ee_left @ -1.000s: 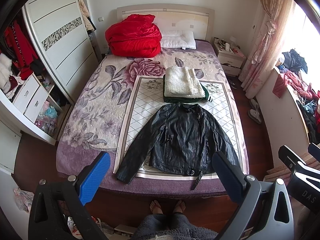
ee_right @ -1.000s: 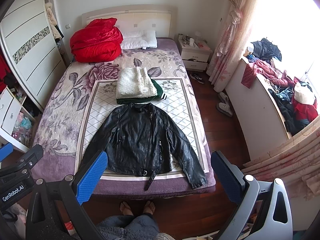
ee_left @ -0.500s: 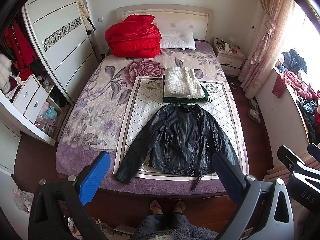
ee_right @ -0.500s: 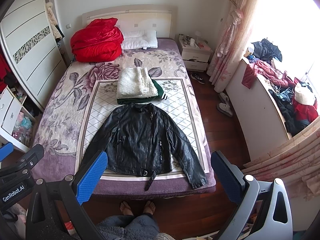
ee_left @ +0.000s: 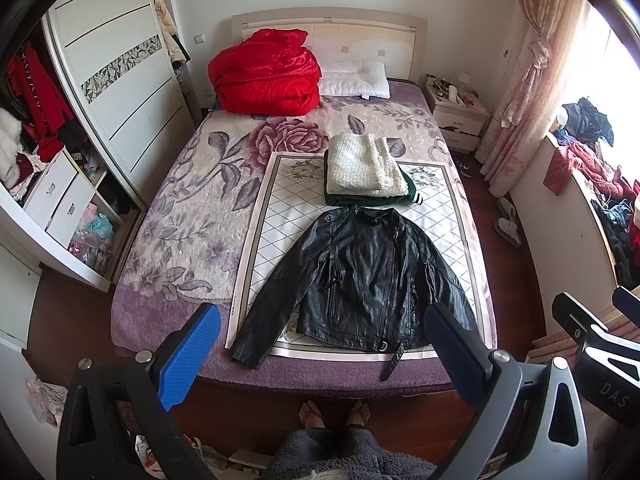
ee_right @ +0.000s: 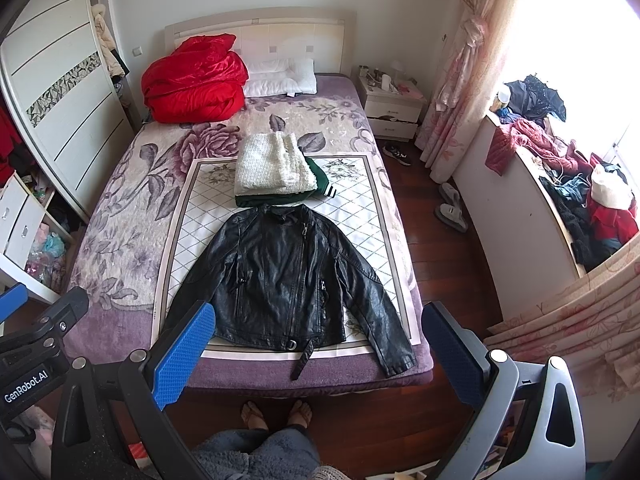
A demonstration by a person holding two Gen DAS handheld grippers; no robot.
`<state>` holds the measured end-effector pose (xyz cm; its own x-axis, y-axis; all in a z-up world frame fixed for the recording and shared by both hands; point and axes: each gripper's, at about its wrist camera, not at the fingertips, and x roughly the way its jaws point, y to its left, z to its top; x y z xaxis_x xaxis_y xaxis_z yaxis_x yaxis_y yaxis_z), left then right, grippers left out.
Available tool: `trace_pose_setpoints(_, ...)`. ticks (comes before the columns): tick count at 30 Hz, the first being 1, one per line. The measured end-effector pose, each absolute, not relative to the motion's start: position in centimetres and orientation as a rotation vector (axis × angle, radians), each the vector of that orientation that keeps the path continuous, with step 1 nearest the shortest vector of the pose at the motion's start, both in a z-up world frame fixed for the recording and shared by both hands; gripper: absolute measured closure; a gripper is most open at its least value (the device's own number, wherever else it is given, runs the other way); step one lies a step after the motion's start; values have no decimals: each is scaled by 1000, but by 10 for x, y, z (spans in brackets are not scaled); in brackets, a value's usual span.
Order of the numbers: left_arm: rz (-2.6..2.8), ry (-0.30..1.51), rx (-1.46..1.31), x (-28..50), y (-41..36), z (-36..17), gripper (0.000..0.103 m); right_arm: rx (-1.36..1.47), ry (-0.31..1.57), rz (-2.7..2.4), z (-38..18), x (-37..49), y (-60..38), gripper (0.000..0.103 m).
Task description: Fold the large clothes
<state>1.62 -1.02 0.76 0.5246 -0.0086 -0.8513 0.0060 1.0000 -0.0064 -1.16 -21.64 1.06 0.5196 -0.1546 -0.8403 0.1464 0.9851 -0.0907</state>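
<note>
One garment unfolded: black leather jacket, flat and front up on the diamond-pattern mat, collar toward the headboard, both sleeves spread outward, hem and loose belt strap at the foot edge of the bed. Two items apparently finished: cream knit folded atop a dark green garment, stacked just beyond the jacket collar, touching or nearly touching it. Judged state: stack done, jacket not yet begun; sleeves to fold inward, then body to double over. Left gripper released, jaws wide apart, holding nothing, above the floor short of the jacket hem. Right gripper likewise released and empty, same side of the jacket. Farther from the jacket: red quilt and white pillow at the headboard. Left view only: open wardrobe with hanging red clothes, plus the right gripper body at frame edge. Right view only: fuller sight of the clothes pile on the window ledge, slippers on the floor, the left gripper body at frame edge.
</note>
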Motion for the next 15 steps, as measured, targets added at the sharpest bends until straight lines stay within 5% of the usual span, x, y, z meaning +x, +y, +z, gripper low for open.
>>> trace_pose_setpoints(15, -6, 1017, -1, 18, -12, 8, 0, -1, 1006, -176, 13, -14, -213, 0)
